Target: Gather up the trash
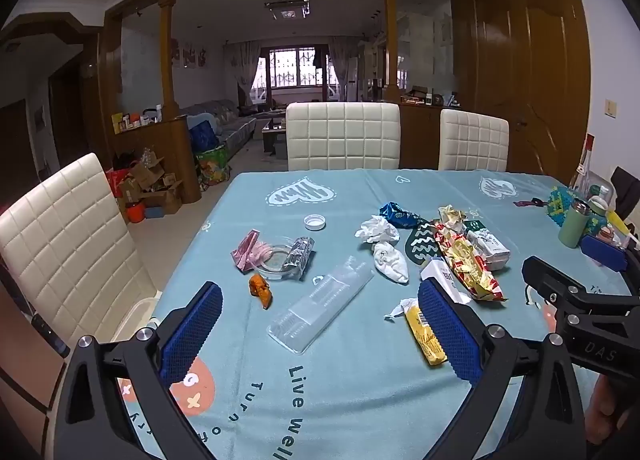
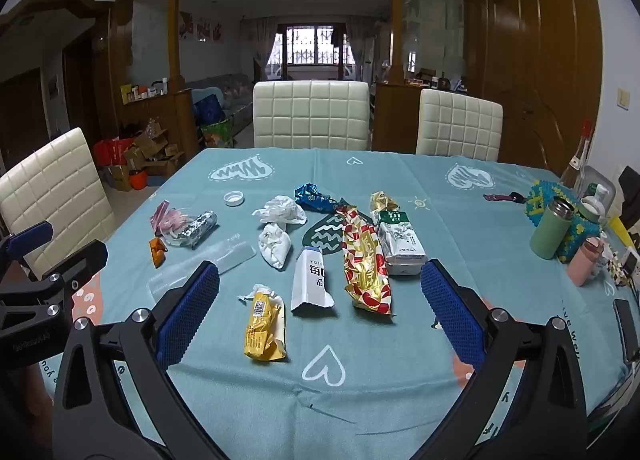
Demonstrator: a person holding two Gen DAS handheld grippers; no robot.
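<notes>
Trash lies spread on the blue tablecloth (image 2: pixel 360 400). Nearest are a yellow wrapper (image 2: pixel 264 324), a white pouch (image 2: pixel 312 280), a red and gold wrapper (image 2: pixel 366 264) and a green and white pack (image 2: pixel 400 244). Crumpled white tissues (image 2: pixel 276 246), a blue foil wrapper (image 2: pixel 314 198), a clear plastic tray (image 1: pixel 320 302), an orange scrap (image 1: pixel 260 290), a pink wrapper (image 1: pixel 248 250) and a white cap (image 1: pixel 315 222) lie further left. My left gripper (image 1: pixel 320 324) is open and empty above the clear tray. My right gripper (image 2: pixel 320 300) is open and empty above the yellow wrapper and white pouch.
White padded chairs (image 2: pixel 312 116) stand at the far side and at the left (image 1: pixel 68 236). A green flask (image 2: pixel 550 228), a pink cup (image 2: pixel 586 262), bottles and a knitted holder crowd the table's right edge. A dark phone (image 2: pixel 626 330) lies at the right.
</notes>
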